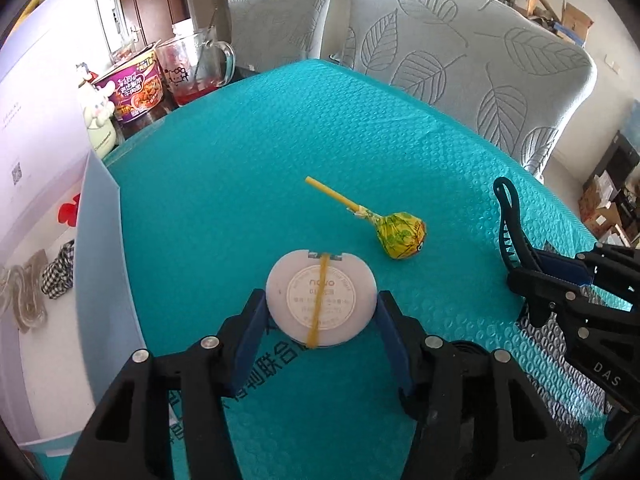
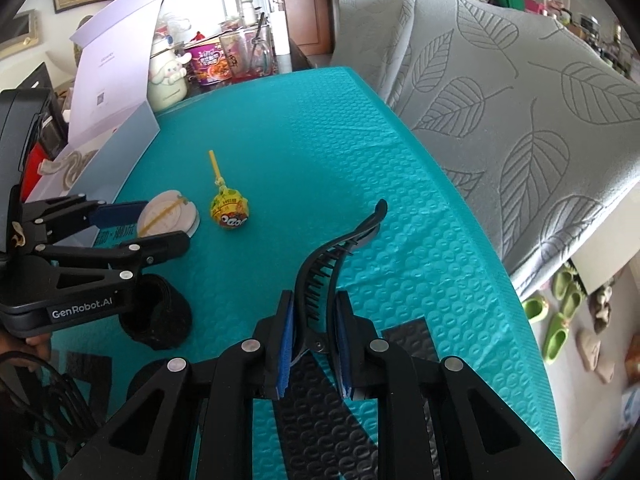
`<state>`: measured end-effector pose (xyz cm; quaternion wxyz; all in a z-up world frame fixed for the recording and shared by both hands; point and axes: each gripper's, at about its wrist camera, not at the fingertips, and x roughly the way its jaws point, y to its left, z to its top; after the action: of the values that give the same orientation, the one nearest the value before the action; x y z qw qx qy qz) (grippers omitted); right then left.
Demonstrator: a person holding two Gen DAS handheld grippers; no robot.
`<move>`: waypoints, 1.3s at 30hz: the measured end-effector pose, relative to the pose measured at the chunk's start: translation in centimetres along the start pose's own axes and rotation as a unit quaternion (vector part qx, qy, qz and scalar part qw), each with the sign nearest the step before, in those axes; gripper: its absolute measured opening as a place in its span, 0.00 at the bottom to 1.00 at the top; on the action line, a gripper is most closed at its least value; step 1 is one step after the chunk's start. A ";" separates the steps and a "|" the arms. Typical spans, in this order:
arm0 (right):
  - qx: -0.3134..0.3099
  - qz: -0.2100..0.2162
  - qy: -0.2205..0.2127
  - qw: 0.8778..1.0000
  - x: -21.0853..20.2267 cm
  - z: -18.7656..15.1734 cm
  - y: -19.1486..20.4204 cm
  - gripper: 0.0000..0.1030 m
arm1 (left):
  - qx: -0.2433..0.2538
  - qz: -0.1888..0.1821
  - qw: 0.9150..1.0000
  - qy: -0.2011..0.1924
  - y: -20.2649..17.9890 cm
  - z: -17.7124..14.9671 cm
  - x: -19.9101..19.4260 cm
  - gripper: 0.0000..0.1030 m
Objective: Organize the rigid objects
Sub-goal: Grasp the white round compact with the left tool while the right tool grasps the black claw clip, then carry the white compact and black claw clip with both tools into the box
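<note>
Teal bubble-wrap tabletop (image 1: 280, 140): left claw (image 1: 320, 312) grasps a round white case (image 1: 321, 304), right claw (image 2: 314, 320) clenches a black hair clip (image 2: 340, 252); either smooth item could slip free when lifted.

A lived-in home. Grey leaf-patterned chair covers (image 1: 460, 52) flank the teal-covered table (image 1: 320, 128); green slippers (image 2: 560, 320) lie on the floor.
</note>
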<state>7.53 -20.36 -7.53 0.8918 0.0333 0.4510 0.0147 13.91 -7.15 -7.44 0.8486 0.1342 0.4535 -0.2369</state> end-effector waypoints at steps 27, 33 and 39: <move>-0.023 0.039 -0.028 0.999 -4.0 -1.4 3.4 0.18 | -0.051 0.045 0.997 -0.044 1.1 -3.7 -7.1 0.53; -0.048 0.060 -0.032 0.997 -4.3 -1.5 5.8 0.18 | -0.075 0.062 0.994 -0.049 2.5 -5.4 -8.8 0.53; -0.076 0.081 -0.035 0.993 -4.8 -1.7 8.6 0.18 | -0.099 0.082 0.990 -0.056 4.1 -7.3 -10.5 0.53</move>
<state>3.29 -12.01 -4.05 0.9029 0.0022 0.4127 0.1206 5.83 2.52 -2.67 0.8983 0.0730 0.4142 -0.1275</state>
